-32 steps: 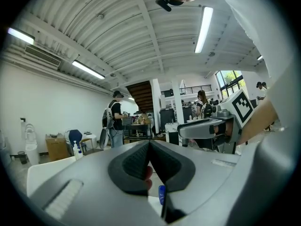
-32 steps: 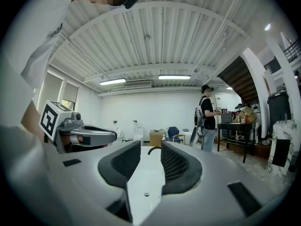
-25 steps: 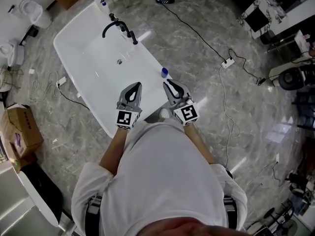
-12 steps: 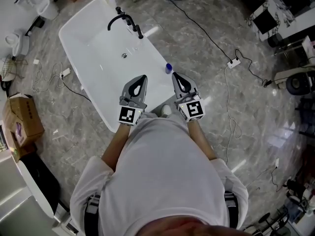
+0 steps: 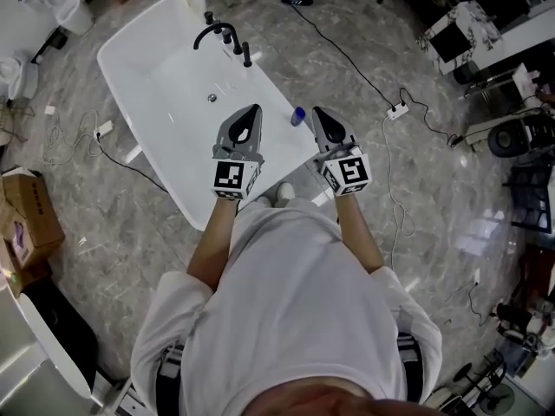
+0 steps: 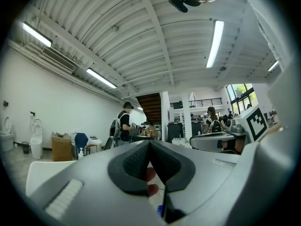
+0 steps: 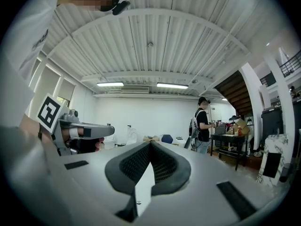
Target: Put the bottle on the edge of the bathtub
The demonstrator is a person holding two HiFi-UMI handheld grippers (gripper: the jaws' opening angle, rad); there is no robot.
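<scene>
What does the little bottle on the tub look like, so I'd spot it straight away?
Find the big white bathtub. On its long rim, beside the tip of the right gripper, stands a small bottle. Its bright blue top sets it apart from the grey gripper and the black faucet farther along that rim.

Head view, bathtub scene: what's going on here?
A person stands at the near end of a white bathtub, a two-jaw gripper in each hand. A small bottle with a blue cap stands on the tub's right-hand edge, just ahead of the right gripper and apart from it. The left gripper and the right one hover over the tub's end, jaws together, empty. The placing looks done.
</scene>
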